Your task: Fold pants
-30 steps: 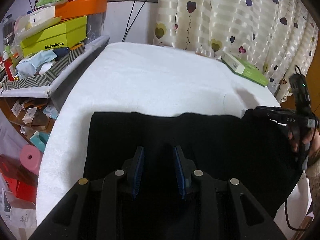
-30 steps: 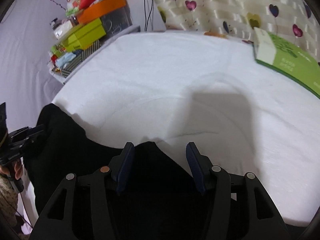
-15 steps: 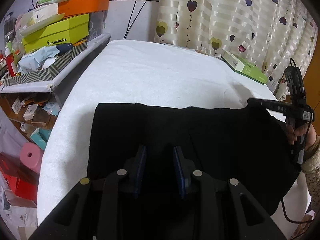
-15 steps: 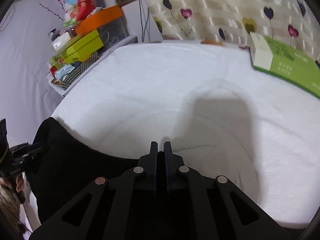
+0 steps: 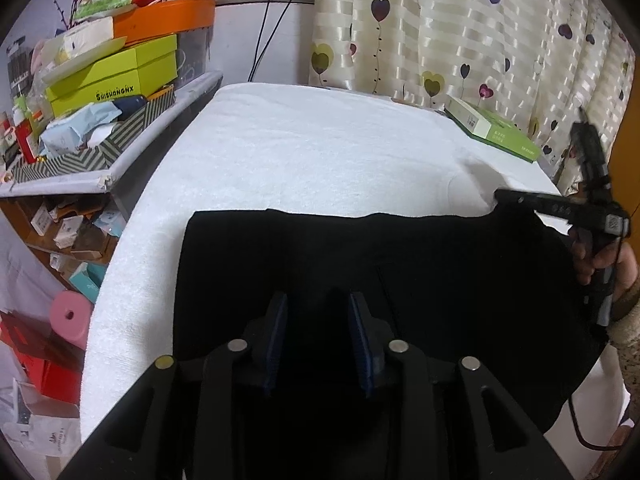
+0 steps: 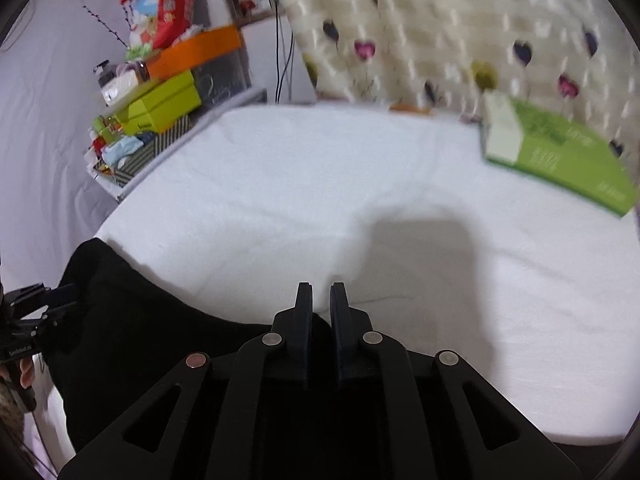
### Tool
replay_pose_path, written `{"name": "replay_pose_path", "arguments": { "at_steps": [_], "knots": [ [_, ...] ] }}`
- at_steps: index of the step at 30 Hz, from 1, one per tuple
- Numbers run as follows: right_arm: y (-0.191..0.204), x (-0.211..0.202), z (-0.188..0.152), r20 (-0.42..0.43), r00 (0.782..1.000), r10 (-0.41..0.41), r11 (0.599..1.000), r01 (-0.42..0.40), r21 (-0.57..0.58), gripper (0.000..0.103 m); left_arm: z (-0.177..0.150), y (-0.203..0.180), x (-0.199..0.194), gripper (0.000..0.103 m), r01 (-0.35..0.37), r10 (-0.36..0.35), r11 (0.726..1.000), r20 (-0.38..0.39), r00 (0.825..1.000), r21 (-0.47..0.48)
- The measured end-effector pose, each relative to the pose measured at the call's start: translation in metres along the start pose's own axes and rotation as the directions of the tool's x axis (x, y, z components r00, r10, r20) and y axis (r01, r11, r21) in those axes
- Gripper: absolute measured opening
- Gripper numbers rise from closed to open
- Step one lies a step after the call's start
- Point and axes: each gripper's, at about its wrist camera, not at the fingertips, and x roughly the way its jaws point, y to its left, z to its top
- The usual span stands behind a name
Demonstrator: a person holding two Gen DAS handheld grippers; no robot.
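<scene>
Both tongs angle downward over black pants (image 5: 400, 280); jaws opening.

Both views came from fisheye cameras mounted on the hand-held grippers, each looking forward and steeply down along its own two fingers. The left wrist view sat close over the black pants (image 5: 360, 264) and faced across the white-covered bed (image 5: 320, 152) toward the heart-print curtain (image 5: 460, 32). The right wrist view hung near the bed's edge, facing the same way. Both shared the bed, pants, green box (image 6: 560, 148), curtain and cluttered shelf (image 5: 100, 92).
</scene>
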Motion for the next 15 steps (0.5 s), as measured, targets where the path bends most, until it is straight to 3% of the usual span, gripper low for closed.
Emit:
{"name": "replay_pose_path", "arguments": {
  "at_steps": [3,9,15],
  "knots": [
    [0.006,-0.027,-0.006,0.029,0.999,-0.025,0.998,0.026,-0.052,0.017,0.001,-0.007,-0.007,0.047,-0.007,0.006,1.000,0.011,1.000,0.027],
    [0.010,-0.054,-0.044,0.003,0.998,-0.070,0.997,0.070,-0.042,0.017,0.000,-0.017,-0.025,0.051,0.010,-0.010,1.000,0.055,0.998,0.018],
    [0.018,-0.066,-0.089,-0.032,0.994,-0.101,0.993,0.099,-0.065,0.018,-0.009,-0.040,-0.024,0.051,0.041,-0.042,0.999,0.034,0.999,0.036]
  ]
}}
